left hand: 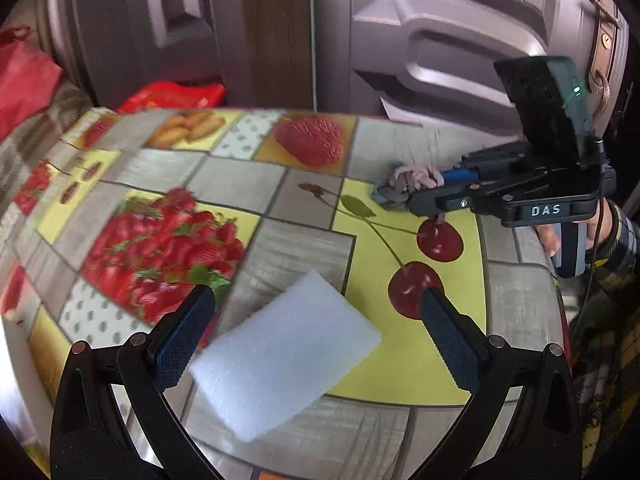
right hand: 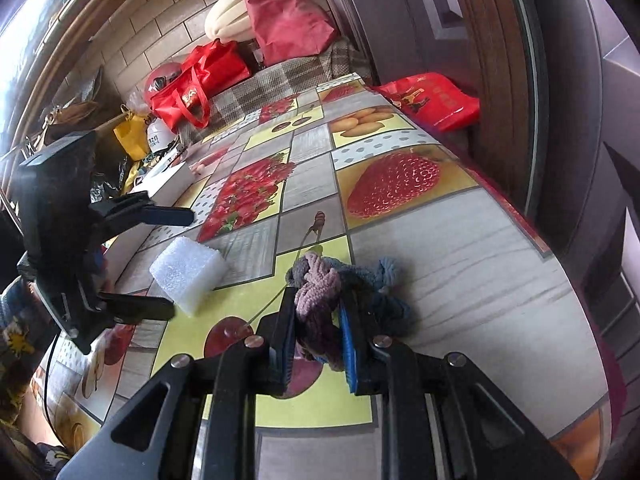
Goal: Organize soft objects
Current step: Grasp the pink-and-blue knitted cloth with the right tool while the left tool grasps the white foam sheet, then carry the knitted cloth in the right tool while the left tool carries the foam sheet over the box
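Observation:
A white foam block [left hand: 286,354] lies on the fruit-print tablecloth, between the spread fingers of my left gripper [left hand: 316,298], which is open and not touching it. The block also shows in the right wrist view [right hand: 188,270]. My right gripper [right hand: 318,308] is shut on a knotted bundle of pink, grey and blue yarn cloth [right hand: 320,280] that rests on the table. In the left wrist view the bundle [left hand: 408,184] sits at the right gripper's [left hand: 424,190] tips at the far right.
The table [right hand: 460,240] ends at a red edge beside grey doors [left hand: 440,40]. Red bags [right hand: 200,84] and a cream cushion [right hand: 230,16] sit on a checked bench beyond the table. A red bag [right hand: 432,100] lies at the table's far corner.

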A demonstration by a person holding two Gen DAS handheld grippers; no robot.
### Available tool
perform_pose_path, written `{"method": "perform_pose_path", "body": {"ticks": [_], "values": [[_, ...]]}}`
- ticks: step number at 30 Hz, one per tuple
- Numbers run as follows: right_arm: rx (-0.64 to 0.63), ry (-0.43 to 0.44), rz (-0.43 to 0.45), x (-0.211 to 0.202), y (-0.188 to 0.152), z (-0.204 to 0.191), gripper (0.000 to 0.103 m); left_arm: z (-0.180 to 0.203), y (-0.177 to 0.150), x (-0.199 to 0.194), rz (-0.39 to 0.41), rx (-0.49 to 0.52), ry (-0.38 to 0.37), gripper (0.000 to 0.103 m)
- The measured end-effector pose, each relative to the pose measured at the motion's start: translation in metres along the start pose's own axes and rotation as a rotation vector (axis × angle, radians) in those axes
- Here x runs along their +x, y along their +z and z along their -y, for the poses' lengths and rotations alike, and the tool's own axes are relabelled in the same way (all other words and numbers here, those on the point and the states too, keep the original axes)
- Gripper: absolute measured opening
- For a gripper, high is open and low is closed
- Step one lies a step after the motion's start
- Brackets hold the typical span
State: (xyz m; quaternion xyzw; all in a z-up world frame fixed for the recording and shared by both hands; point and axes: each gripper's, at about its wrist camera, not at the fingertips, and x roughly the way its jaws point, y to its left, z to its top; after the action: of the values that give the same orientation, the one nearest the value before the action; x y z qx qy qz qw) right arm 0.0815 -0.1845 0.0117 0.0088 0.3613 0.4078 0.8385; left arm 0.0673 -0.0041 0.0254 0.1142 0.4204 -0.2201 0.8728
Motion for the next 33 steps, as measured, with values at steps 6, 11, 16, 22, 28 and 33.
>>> {"method": "perform_pose_path", "body": {"ticks": [6, 11, 16, 22, 28, 33], "values": [[0.001, 0.009, -0.003, 0.001, 0.0, 0.001, 0.019, 0.008, -0.022, 0.006, -0.092, 0.049, 0.078, 0.102], [-0.003, -0.005, 0.008, -0.002, 0.001, -0.002, 0.019, 0.004, -0.031, -0.006, -0.035, -0.077, 0.192, 0.078], [-0.003, 0.02, 0.027, -0.009, 0.009, -0.013, 0.019, 0.012, -0.046, -0.014, 0.016, -0.149, 0.275, 0.077], [-0.073, 0.06, 0.065, -0.009, 0.025, -0.053, 0.019, 0.016, -0.057, -0.036, 0.089, -0.222, 0.328, 0.077], [-0.114, 0.11, 0.112, -0.006, 0.048, -0.093, 0.019, 0.009, -0.057, -0.083, 0.234, -0.296, 0.412, 0.077], [-0.168, 0.154, 0.129, 0.001, 0.064, -0.132, 0.019, -0.005, -0.067, -0.13, 0.335, -0.371, 0.529, 0.077]]}}
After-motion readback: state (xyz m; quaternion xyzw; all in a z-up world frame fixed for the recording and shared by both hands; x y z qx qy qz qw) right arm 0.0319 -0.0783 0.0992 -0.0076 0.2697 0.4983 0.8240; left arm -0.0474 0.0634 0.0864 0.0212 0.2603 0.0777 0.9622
